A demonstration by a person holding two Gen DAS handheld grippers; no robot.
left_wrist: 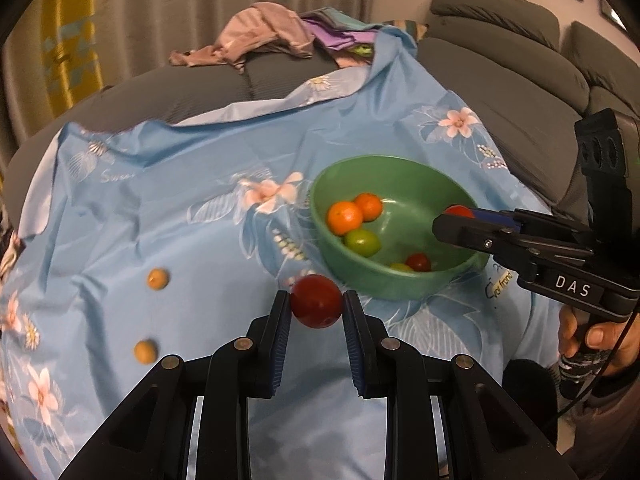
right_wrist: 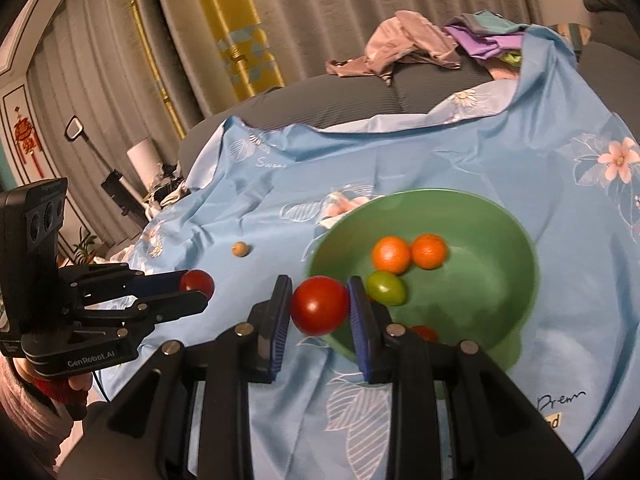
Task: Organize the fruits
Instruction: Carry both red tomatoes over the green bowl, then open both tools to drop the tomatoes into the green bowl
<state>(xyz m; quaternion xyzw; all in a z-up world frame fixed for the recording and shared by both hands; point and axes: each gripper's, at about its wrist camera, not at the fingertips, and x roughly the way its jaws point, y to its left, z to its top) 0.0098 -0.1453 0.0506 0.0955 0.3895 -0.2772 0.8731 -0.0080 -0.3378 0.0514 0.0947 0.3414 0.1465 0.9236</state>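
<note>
A green bowl (left_wrist: 400, 280) (right_wrist: 500, 216) sits on a blue floral cloth and holds two oranges (left_wrist: 345, 218) (right_wrist: 391, 255), a green tomato (left_wrist: 362, 242) (right_wrist: 386, 289) and small red and yellow fruits. My left gripper (left_wrist: 316, 304) is shut on a dark red tomato (left_wrist: 316, 301), just left of the bowl's near rim; it also shows in the right wrist view (right_wrist: 192, 292). My right gripper (right_wrist: 319, 307) is shut on a bright red tomato (right_wrist: 319, 305) above the bowl's near-left rim; it also shows in the left wrist view (left_wrist: 452, 224).
Two small tan fruits (left_wrist: 157, 279) (left_wrist: 145, 351) lie on the cloth (left_wrist: 160, 208) left of the bowl; one shows in the right wrist view (right_wrist: 239, 249). Grey sofa cushions (left_wrist: 500, 68) and a pile of clothes (left_wrist: 260, 34) lie behind.
</note>
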